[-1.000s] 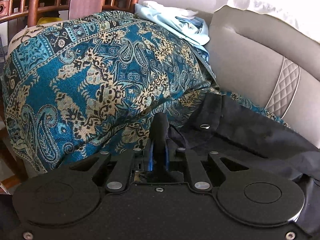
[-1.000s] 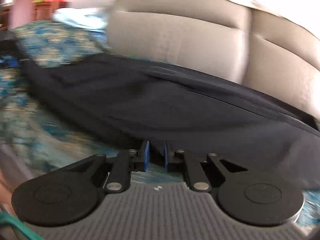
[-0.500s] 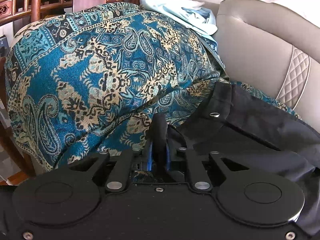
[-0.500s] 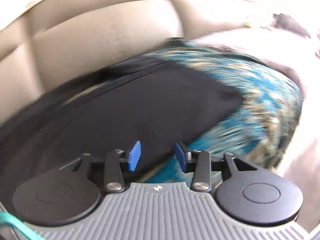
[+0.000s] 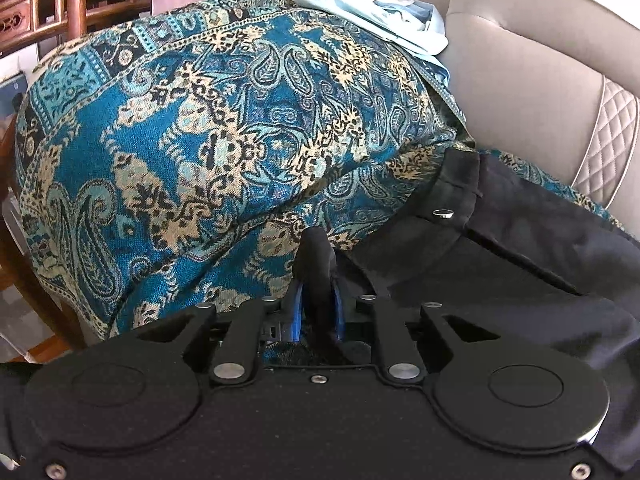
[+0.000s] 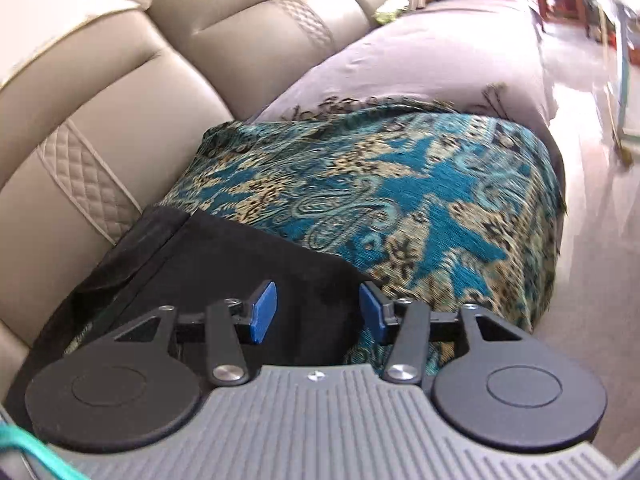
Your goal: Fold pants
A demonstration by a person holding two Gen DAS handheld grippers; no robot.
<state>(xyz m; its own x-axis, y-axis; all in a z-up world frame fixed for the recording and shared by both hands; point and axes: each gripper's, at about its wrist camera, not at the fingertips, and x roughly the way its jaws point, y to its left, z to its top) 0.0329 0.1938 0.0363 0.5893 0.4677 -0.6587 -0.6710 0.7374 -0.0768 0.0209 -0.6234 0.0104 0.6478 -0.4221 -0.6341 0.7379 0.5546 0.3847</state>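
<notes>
Left gripper [image 5: 316, 312]: pressed together on a bunched fold of the black pants [image 5: 500, 280]; the pinched cloth stands up between the blue pads at 12 o'clock of the gripper body.
Right gripper [image 6: 318, 312]: spread wide, blue pads [image 6: 262, 312] apart, nothing between them; it hangs over the pants' edge, contact not discernible.
Pants, left wrist view: lie from centre toward 3 to 4 o'clock on the patterned throw [image 5: 200, 140]; a metal snap [image 5: 444, 213] shows on the waistband at about 2 o'clock of the gripper. Lower right portion cut off by the frame and the gripper body.
Pants, right wrist view [image 6: 224, 264]: occupy 8 to 10 o'clock, one straight edge running toward the right pad; the near part is hidden under the gripper.
Throw, right wrist view [image 6: 400, 184]: covers the seat at 12 to 3 o'clock, fringe at the far edge.
Sofa back [image 6: 140, 92]: beige, quilted strip at 9 o'clock.
Pale blue garments [image 5: 372, 16]: heaped at 1 o'clock in the left wrist view; type hard to make out.
Wooden furniture [image 5: 60, 0]: at 11 o'clock, partly cut off.
</notes>
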